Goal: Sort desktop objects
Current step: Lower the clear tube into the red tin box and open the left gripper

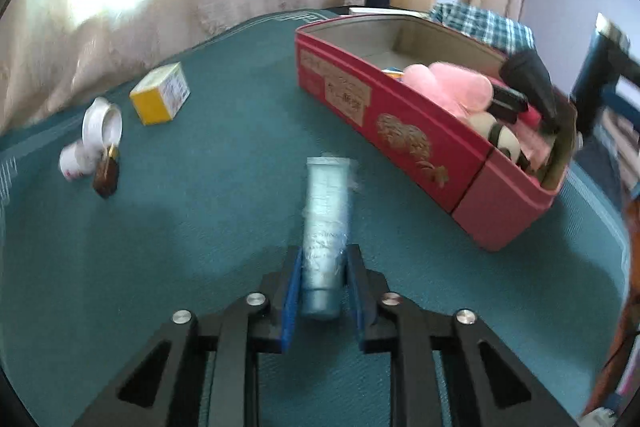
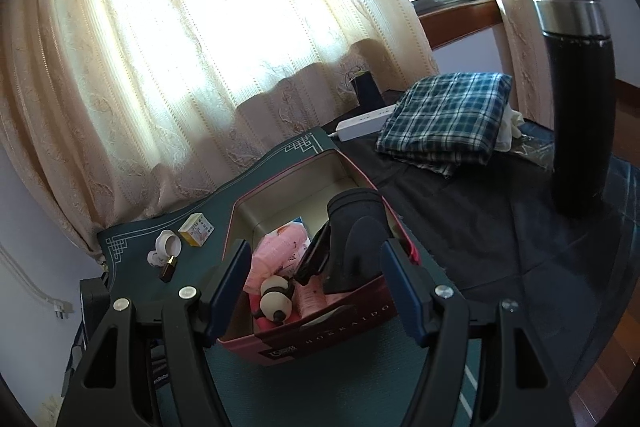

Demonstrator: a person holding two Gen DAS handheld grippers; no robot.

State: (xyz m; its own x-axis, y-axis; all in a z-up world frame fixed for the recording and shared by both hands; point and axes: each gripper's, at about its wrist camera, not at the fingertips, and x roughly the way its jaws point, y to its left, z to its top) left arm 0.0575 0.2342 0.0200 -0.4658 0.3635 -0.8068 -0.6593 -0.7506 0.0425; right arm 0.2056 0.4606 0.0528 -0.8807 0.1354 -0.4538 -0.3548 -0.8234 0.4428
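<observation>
My left gripper [image 1: 322,267] is shut on a pale blue cream tube [image 1: 326,227] and holds it over the teal mat, pointing forward. The red storage box [image 1: 400,131] stands to the right. It holds a pink plush [image 1: 456,87], a panda figure [image 1: 500,139], a black object and pink items. On the mat at left lie a yellow-white carton [image 1: 162,99], a white tape roll [image 1: 102,125], a small white jar [image 1: 74,163] and a brown bottle [image 1: 106,175]. My right gripper [image 2: 316,287] is open and empty above the near end of the box [image 2: 320,343].
A black thermos [image 2: 580,107] stands at the right on the dark table. A folded plaid cloth [image 2: 444,119] and a white power strip [image 2: 364,123] lie behind the box. Curtains hang close behind the table's far edge.
</observation>
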